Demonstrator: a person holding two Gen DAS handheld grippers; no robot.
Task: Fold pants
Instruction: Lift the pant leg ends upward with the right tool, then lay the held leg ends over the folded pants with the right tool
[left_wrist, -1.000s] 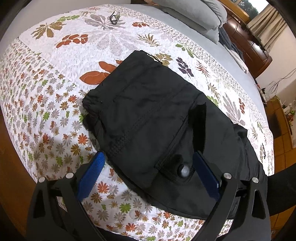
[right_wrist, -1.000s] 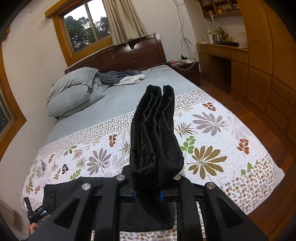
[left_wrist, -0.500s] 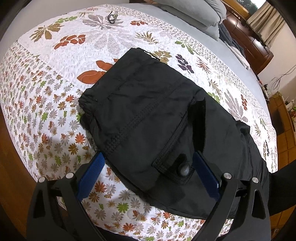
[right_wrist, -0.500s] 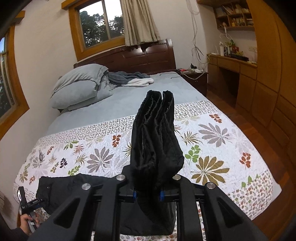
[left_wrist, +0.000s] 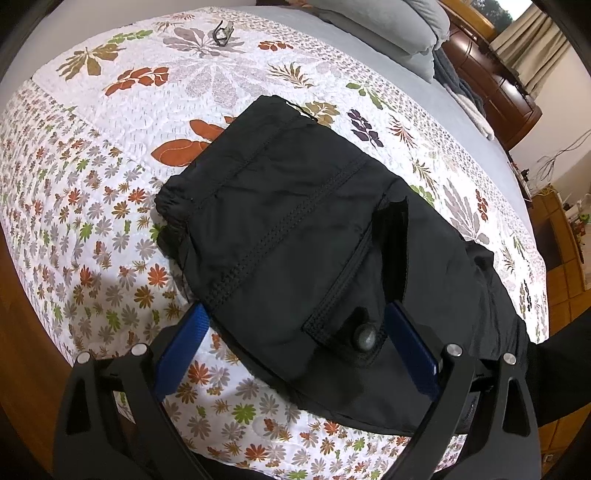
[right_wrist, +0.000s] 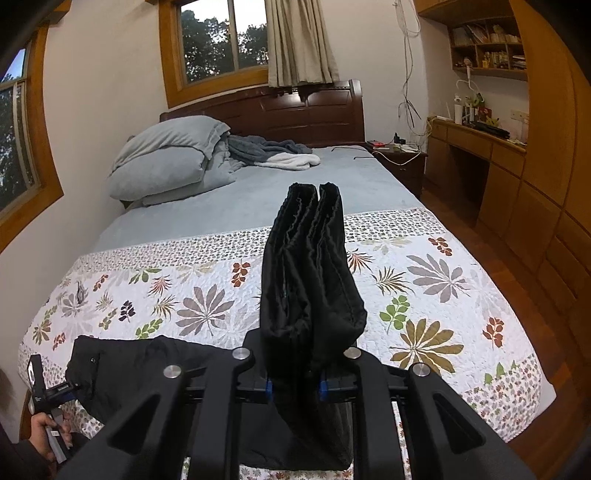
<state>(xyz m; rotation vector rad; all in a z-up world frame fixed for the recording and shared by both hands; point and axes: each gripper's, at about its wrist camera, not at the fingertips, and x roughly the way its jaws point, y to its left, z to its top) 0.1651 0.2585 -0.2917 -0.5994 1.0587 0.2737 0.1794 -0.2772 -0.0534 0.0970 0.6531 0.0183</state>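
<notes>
While the black pants (left_wrist: 314, 240) lie partly folded on the floral quilt (left_wrist: 92, 203), the right gripper (right_wrist: 295, 387) pinches their bunched leg ends aloft; lay these squarely over the waist, where the left gripper (left_wrist: 295, 343) waits spread.

My home bedroom: dark carved wooden headboard (right_wrist: 295, 107), grey pillows (right_wrist: 166, 162) stacked before it, wooden desk (right_wrist: 476, 138) to its right.

Our left tool (left_wrist: 295, 332) and right tool (right_wrist: 294, 386) were matte black frames with round silver screw heads and blue pads (left_wrist: 410, 350); our sleeve (right_wrist: 18, 458) looked dark.
</notes>
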